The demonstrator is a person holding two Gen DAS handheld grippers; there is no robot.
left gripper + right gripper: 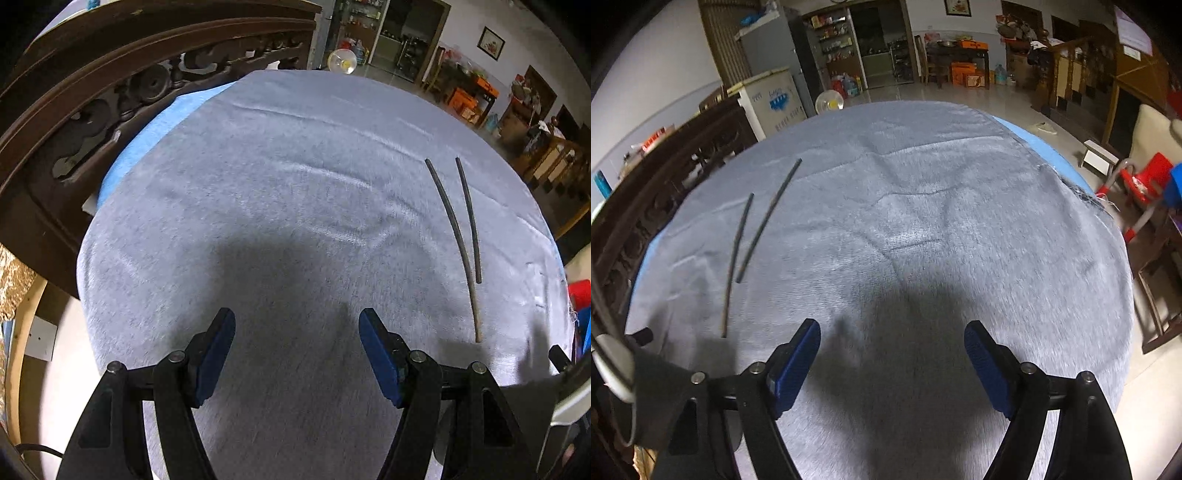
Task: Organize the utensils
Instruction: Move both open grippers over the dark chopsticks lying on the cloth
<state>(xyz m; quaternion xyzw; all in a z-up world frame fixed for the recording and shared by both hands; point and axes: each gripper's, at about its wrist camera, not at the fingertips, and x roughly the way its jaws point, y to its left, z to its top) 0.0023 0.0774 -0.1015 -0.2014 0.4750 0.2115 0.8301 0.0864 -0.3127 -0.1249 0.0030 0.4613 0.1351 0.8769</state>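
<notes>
Now both my tools, left tool (297,325) and right tool (892,336), hang wide and empty above the grey-clothed worktop (295,166); two chopsticks (452,229) lie side by side.

Two chopsticks lie flat on the grey cloth, apart from everything else. The longer chopstick (456,240) (733,266) is dark along most of its length with a paler, thinner tip at its near end, and it reaches nearer than its mate. The shorter chopstick (469,218) (768,221) is dark all over and lies just beside it, the two converging towards their near ends without clearly touching.
</notes>
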